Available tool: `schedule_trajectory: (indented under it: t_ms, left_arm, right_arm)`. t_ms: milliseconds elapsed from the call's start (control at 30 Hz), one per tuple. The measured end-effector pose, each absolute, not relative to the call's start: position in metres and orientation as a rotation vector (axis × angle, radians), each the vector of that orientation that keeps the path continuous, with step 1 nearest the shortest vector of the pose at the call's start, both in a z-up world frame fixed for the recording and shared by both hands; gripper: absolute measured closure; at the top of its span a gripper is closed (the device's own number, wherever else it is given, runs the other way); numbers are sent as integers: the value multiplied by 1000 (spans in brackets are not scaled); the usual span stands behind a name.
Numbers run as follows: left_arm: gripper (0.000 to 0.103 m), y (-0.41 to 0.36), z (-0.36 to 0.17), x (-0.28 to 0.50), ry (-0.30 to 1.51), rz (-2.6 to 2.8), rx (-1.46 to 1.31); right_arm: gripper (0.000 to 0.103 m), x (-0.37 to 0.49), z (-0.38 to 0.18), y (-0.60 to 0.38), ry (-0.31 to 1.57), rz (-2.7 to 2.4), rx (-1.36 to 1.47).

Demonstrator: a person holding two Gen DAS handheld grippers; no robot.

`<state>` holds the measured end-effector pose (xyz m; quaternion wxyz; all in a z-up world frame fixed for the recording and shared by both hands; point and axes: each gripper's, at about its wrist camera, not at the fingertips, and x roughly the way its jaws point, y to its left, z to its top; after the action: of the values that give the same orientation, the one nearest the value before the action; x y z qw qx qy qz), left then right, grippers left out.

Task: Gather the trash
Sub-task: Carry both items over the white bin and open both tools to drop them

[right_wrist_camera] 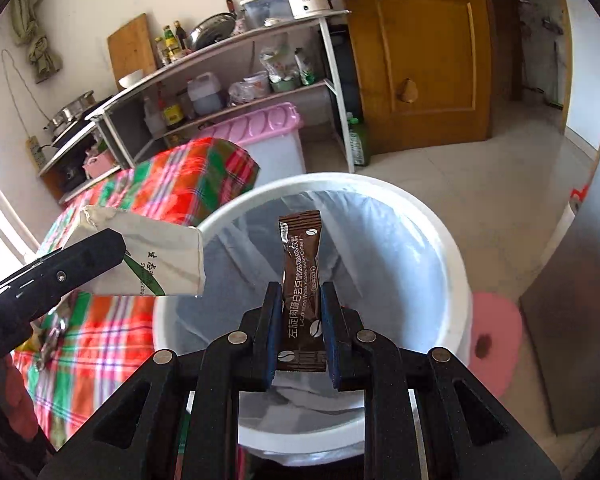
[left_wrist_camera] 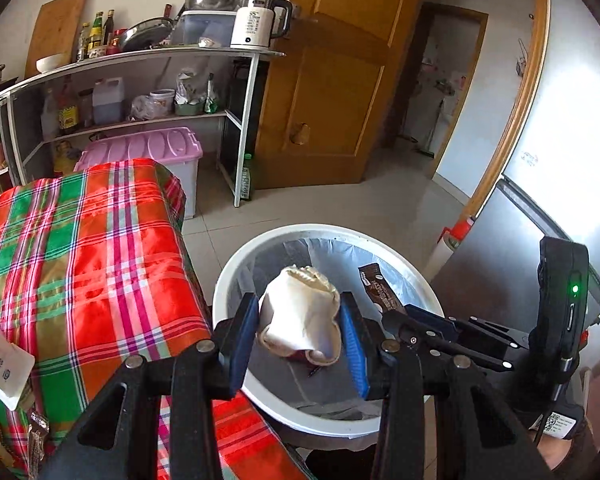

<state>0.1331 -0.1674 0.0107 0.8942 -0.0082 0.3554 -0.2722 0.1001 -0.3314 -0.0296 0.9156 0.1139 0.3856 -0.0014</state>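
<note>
Left gripper: your left gripper [left_wrist_camera: 300, 326] is clamped on a crumpled white paper packet [left_wrist_camera: 300, 316], held over the mouth of the bin.
Right gripper: your right gripper [right_wrist_camera: 302, 332] pinches a brown coffee sachet [right_wrist_camera: 301, 280] that stands upright between its blue pads [right_wrist_camera: 332, 336], above the bin opening.
Bin: the white trash bin [right_wrist_camera: 456, 276], lined with a pale plastic bag [right_wrist_camera: 380, 240], sits on the floor just beside the table.
Table: a red, green and pink plaid cloth [left_wrist_camera: 80, 248] covers it; a white wrapper [left_wrist_camera: 4, 364] lies near its edge.
</note>
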Motion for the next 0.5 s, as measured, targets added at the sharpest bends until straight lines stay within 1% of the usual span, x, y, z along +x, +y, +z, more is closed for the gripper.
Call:
schedule_trajectory:
  t_ms: [233, 300, 333, 400, 433, 467, 500]
  left_arm:
    - [58, -190, -9, 139, 810, -577, -8]
    - [55, -191, -10, 138, 811, -573, -5]
    - [49, -189, -10, 139, 811, -569, -5]
    - [46, -186, -10, 140, 812, -571, -17]
    - [44, -184, -10, 139, 812, -570, -22]
    - [44, -182, -9, 139, 811, -565, -24]
    - [44, -179, -9, 139, 811, -562, -25]
  right_arm:
    - [82, 104, -44, -347, 833, -27, 245]
    - [82, 105, -45, -348, 843, -33, 242]
    - [82, 105, -45, -348, 842, -38, 242]
    - [77, 105, -45, -348, 838, -42, 246]
    - [70, 105, -44, -348, 838, -42, 249]
    - [67, 104, -44, -347, 837, -42, 252]
    - [67, 103, -43, -347, 836, -42, 254]
